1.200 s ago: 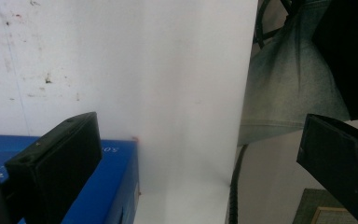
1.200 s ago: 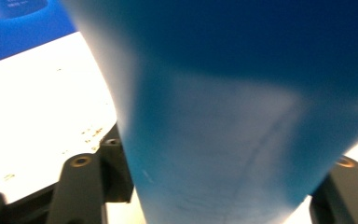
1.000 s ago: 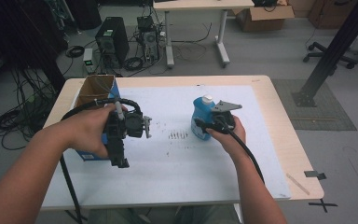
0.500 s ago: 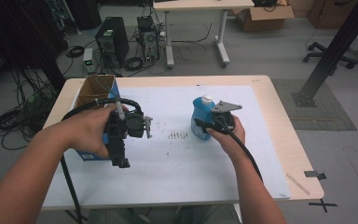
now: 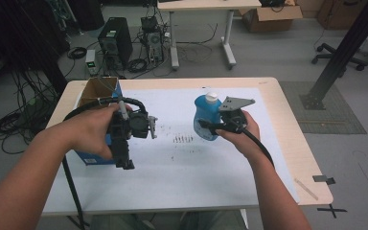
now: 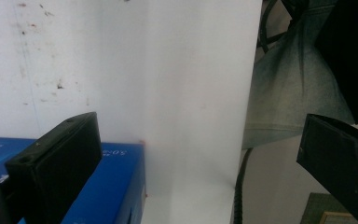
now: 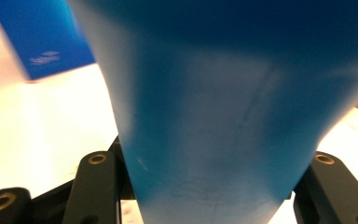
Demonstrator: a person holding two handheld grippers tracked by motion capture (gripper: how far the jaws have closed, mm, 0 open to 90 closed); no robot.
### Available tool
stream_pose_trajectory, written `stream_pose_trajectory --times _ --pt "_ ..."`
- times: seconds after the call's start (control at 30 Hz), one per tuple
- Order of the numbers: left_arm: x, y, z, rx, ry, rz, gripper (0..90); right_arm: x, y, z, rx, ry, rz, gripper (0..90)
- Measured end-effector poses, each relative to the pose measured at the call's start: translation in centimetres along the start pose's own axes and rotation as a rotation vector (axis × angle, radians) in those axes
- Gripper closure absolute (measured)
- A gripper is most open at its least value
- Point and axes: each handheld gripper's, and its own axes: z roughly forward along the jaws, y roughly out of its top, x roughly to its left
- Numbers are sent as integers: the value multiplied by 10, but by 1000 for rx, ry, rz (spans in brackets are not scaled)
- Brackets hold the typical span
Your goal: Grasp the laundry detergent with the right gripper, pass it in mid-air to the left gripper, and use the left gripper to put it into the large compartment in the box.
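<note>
Your right gripper [image 5: 206,125] clamped on blue bottle [image 5: 207,117], jaws squeezing both sides; bottle upright, table centre, cap at 12 o'clock. Left gripper [image 5: 126,160] spread wide, empty, beside open box [image 5: 93,91] at 9 o'clock: likely waiting to assist.

Blue bottle [image 5: 207,117] glossy smooth plastic; box [image 5: 96,91] cardboard; table sheet [image 5: 182,163] matt paper.

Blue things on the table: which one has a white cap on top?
The blue bottle, clamped in the right gripper. Its white cap sits on top. The other blue thing is a blue box with an open cardboard top, beside the left gripper.
</note>
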Motion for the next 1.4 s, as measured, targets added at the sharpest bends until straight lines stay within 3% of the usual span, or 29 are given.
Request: stream_pose_trajectory --times 0.33,0.57,0.87,1.03,1.4 --pt "-2 2 -6 -2 15 4 2 21 20 -20 34 214 -129 456" --pt "-2 5 -7 -2 16 6 2 34 13 -21 74 279 -195 453" --pt "-3 14 -11 -7 22 16 2 46 9 -17 18 382 -200 455" --pt "-4 20 -13 3 23 21 2 55 8 -12 7 438 -226 454" --pt "-6 34 -16 -4 26 41 2 74 12 -3 -4 501 -263 454"
